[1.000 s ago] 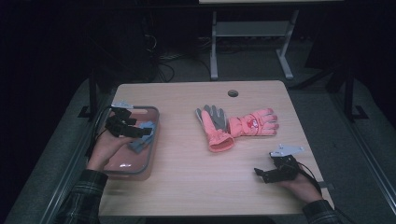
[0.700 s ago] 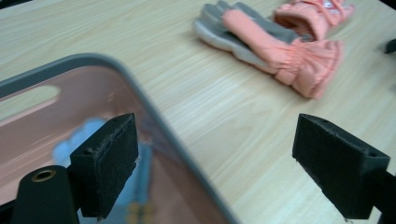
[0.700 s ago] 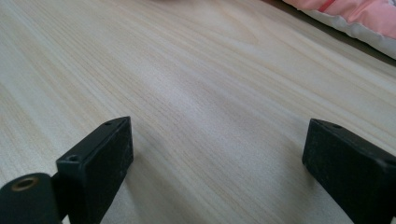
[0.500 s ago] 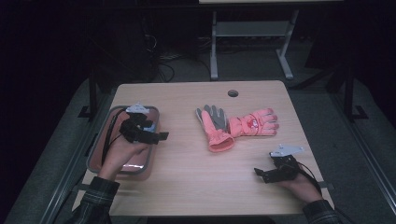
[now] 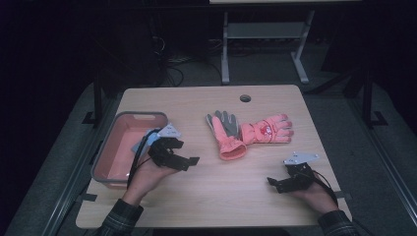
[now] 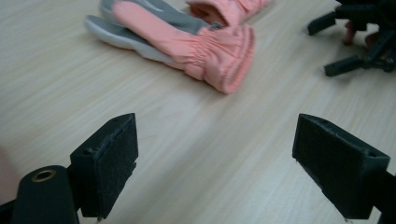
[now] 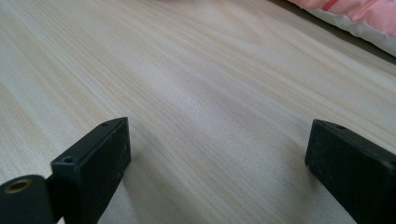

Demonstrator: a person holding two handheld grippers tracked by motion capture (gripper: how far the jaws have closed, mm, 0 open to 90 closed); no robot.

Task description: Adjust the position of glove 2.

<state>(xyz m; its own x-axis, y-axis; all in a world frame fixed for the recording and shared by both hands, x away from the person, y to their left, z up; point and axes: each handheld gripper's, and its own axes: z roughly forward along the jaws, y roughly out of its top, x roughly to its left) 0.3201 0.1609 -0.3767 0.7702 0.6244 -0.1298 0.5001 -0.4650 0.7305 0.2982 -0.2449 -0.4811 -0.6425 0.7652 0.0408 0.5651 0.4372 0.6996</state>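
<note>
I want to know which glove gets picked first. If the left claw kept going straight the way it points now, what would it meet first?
Probably the cuff of the nearer pink glove. The left claw is open over bare table, with the cuff ahead between its jaws. The second glove lies behind. Depth is hard to judge.

Bare light wooden table (image 5: 216, 182) lies ahead of the left hand-held gripper (image 5: 189, 161) up to the pair of pink fabric gloves (image 5: 246, 132). Just behind it stands the pink plastic tray (image 5: 105, 147). Right hand-held gripper (image 5: 273, 184) faces open tabletop.
</note>
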